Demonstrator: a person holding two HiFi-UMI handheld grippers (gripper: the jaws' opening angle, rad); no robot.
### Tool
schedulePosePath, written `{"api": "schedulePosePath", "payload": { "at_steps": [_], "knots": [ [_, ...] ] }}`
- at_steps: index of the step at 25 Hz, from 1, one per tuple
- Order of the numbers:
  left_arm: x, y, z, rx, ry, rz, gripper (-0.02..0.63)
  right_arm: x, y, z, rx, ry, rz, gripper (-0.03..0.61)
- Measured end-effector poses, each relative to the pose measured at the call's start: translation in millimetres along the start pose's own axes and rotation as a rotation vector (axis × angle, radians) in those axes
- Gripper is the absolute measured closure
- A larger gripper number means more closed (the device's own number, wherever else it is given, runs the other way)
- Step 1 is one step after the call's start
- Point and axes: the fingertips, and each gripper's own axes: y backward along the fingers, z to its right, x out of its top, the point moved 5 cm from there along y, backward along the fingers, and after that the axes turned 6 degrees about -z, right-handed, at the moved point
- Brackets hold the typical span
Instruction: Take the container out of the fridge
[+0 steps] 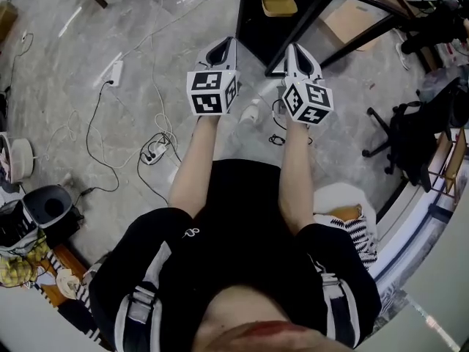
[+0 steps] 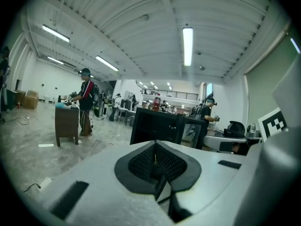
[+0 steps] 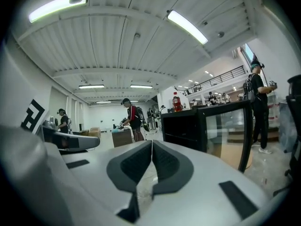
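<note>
Marble floor [image 1: 88,42], loose cables [image 1: 96,116]. Only the head view shows the yellow container [image 1: 279,6] at the black fridge [image 1: 255,31]; on or inside it is unclear. Left gripper [image 1: 220,45] and right gripper [image 1: 297,50]: jaws together, empty.

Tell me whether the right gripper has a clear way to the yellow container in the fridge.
Probably yes. The fridge door looks swung open, and in the head view nothing lies between the right gripper and the yellow container. The gripper's jaws are shut, so they must open first.
</note>
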Motion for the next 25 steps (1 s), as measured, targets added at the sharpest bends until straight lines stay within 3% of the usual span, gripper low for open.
{"api": "schedulePosePath", "payload": {
  "at_steps": [8,15,25],
  "knots": [
    [0,-104,-10,-0.007,0.008,-0.079,0.604,-9,-80,69,-0.056,-0.03,-0.062,0.566],
    [23,-185,-18,-0.005,-0.014,-0.123,0.604,6,-155,101,-0.019,0.001,-0.086,0.566],
    [14,-242,-26,0.002,0.004,-0.188,0.604,-15,-203,130,0.001,-0.027,-0.156,0.566]
  ]
}}
